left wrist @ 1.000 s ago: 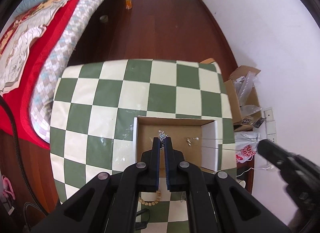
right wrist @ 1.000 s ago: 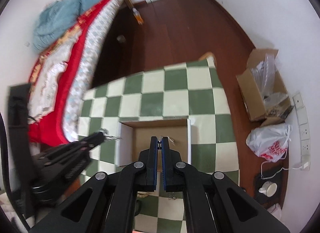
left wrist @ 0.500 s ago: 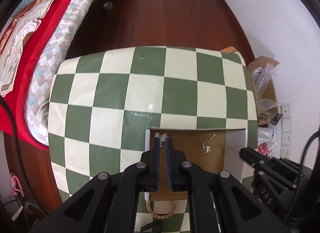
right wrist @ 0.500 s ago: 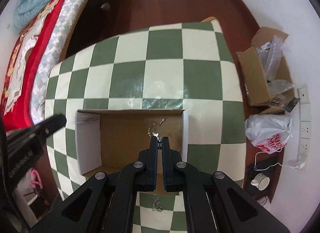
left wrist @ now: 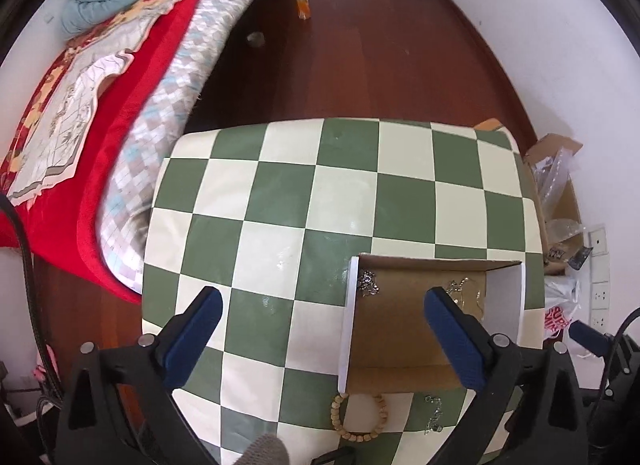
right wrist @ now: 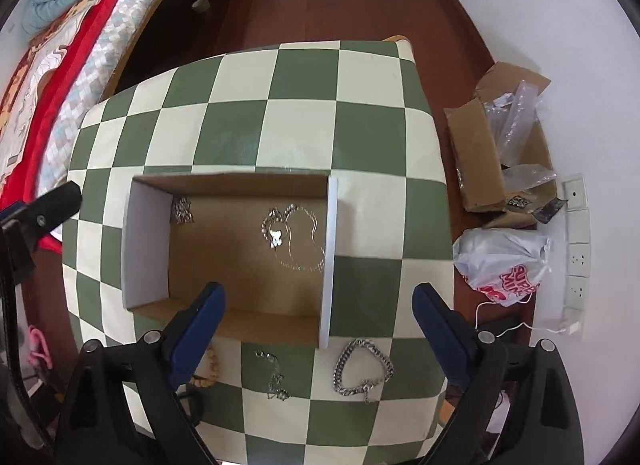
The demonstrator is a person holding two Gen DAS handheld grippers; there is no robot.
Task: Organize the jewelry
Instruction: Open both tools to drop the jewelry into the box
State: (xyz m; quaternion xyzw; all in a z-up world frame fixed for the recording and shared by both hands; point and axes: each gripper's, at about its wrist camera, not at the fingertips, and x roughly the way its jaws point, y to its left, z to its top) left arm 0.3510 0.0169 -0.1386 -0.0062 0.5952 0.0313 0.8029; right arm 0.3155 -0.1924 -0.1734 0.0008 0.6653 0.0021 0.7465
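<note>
Now, with both our left gripper (left wrist: 320, 329) and right gripper (right wrist: 318, 317) spread wide and empty above the cardboard box (right wrist: 146, 241) holding a thin necklace (right wrist: 298, 239), we judge the next move is reaching for the silver chain bracelet (right wrist: 362, 369) on the checkered table (right wrist: 280, 121).

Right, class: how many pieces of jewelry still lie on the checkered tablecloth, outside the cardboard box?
3: a wooden bead bracelet at the box's near-left corner, a thin silver chain in the middle, a chunky silver link bracelet rightmost. The tongs may hide more.
</note>
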